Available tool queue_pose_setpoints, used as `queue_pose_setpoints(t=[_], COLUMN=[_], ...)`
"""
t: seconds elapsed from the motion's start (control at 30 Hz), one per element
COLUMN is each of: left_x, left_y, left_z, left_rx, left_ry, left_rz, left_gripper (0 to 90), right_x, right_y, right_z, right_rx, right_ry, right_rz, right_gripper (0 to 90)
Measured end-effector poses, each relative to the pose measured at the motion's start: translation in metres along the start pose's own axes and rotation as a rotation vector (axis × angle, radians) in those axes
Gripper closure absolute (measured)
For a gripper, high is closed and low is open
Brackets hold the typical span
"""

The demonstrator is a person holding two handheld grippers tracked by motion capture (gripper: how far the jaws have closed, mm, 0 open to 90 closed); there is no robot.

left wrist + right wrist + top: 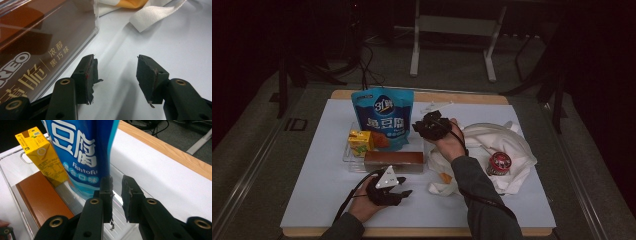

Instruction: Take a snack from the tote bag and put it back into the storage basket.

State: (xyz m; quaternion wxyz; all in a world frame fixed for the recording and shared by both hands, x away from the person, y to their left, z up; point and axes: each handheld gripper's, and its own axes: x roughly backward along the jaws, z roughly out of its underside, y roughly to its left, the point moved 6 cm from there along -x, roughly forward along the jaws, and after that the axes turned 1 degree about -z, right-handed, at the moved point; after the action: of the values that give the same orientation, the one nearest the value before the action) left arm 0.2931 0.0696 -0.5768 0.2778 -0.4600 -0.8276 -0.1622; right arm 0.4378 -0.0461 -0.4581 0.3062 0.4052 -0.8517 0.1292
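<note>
Fish tofu bag stands in the clear tray

Right tool (117, 195), jaws slightly parted and empty, sits just beside the blue fish tofu bag (82, 152); left tool (116, 75) rests half open, empty, on the counter (175, 45).

Blue fish-tofu pouch (82, 157), printed in bold white characters, standing upright in clear plastic tray (15, 192), beside yellow drink carton (41, 155) and behind brown cookie box (41, 196).

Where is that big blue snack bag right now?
In the high view the blue snack bag stands upright at the back of the clear tray, with the yellow drink carton to its left and the brown box in front.
</note>
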Motion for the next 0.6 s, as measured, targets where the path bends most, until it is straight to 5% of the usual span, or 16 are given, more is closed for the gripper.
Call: queue_pose_setpoints(t=[0.6], left_x=[0.0], left_y=[0.0], left_z=[0.0], left_rx=[0.001], left_ry=[-0.001], left_rz=[-0.002], left_gripper=[48.6], right_x=[0.014], right_y=[0.001], right_z=[0.001], right_rx=[0.012], right_ry=[-0.014], right_rz=[-0.007], right_gripper=[72.8])
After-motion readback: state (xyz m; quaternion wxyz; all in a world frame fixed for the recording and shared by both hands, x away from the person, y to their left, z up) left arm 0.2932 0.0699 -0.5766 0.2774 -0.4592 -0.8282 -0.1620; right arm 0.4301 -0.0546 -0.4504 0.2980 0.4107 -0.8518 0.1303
